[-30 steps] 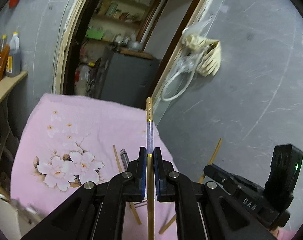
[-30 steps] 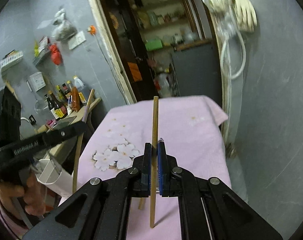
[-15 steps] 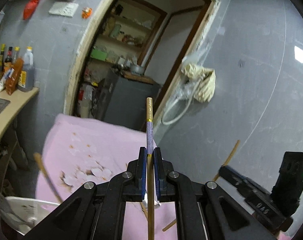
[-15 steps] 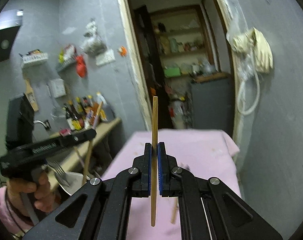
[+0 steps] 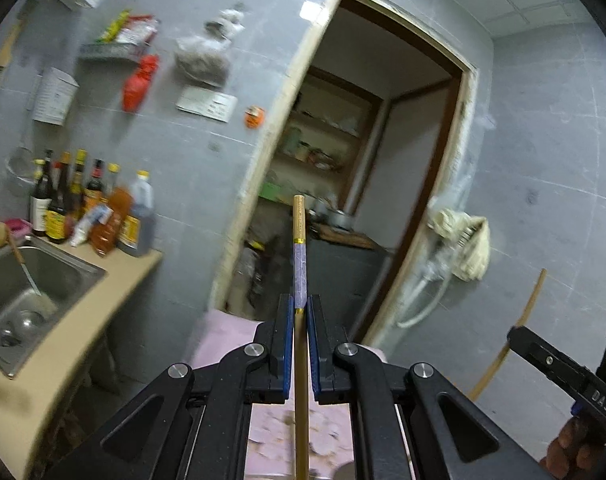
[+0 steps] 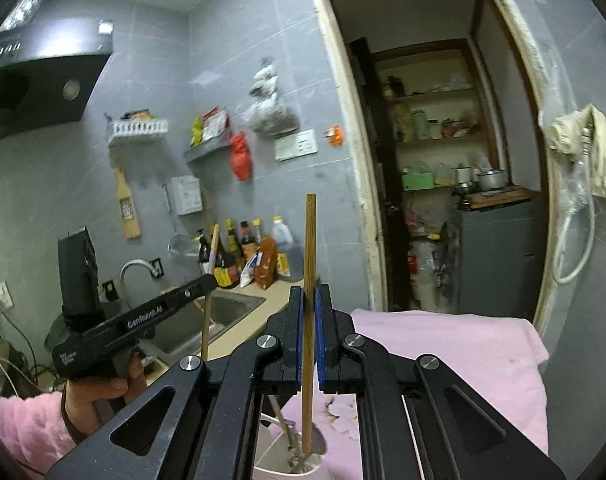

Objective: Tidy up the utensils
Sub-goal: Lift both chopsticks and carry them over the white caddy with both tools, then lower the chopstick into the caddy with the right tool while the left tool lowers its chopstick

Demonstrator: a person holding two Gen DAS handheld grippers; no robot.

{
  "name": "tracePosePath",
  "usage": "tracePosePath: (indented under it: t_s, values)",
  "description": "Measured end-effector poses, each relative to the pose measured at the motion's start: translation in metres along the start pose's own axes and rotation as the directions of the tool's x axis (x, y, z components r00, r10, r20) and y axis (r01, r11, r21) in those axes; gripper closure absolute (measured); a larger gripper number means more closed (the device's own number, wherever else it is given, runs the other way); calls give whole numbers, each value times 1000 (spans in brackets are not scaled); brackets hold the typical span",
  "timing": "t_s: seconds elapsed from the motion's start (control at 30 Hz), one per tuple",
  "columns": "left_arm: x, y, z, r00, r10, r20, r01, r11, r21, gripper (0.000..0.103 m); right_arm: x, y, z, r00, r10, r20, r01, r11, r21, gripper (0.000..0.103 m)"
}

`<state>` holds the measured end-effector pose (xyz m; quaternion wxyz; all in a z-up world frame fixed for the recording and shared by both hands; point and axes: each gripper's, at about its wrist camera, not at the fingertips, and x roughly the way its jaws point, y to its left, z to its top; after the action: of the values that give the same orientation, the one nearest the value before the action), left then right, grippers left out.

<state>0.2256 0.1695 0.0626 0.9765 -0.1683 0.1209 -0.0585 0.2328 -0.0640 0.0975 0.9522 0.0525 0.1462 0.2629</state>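
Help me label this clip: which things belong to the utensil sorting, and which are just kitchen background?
Job: left gripper holding the purple-banded chopstick; right gripper holding the plain chopstick; white utensil holder.
Background: sauce bottles; sink; hanging gloves.

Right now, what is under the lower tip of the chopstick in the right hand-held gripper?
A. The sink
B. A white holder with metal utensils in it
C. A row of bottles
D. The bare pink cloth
B: in the right wrist view the chopstick, clamped in the right hand-held gripper, points down with its tip at the mouth of the white holder, where metal utensils stand.
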Motion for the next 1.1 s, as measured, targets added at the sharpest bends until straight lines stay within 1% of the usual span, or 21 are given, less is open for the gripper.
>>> tracePosePath:
  t_s: [0.17,0.33,0.4,0.6,0.7,0.83,1.1]
  values:
    - [-6,28,-5,998,61,31,-61,998,-26,96,19,15,-18,999,-4,-51,2,999,-44,98]
    - [-12,42,-15,991,112,78,-113,994,5,96,30,17,-35,996,-16,-92,12,999,-44,98]
    - [-11,45,-18,989,113,94,-114,993,2,96,33,16,-40,995,-28,-96,24,999,-43,98]
    - [-2,55,-27,988,108,113,-103,993,-49,96,36,15,-54,993,-59,-105,54,997,-48,98]
    - [1,53,-32,983,125,135,-121,992,-35,96,37,14,-61,992,-62,-109,57,997,-46,98]
    - [5,51,-41,978,149,143,-149,989,-12,96,39,16,-68,993,-71,-98,67,997,-44,98]
    - [-1,49,-59,977,160,139,-161,987,-2,96,43,18,-85,989,-76,-125,68,996,-62,98]
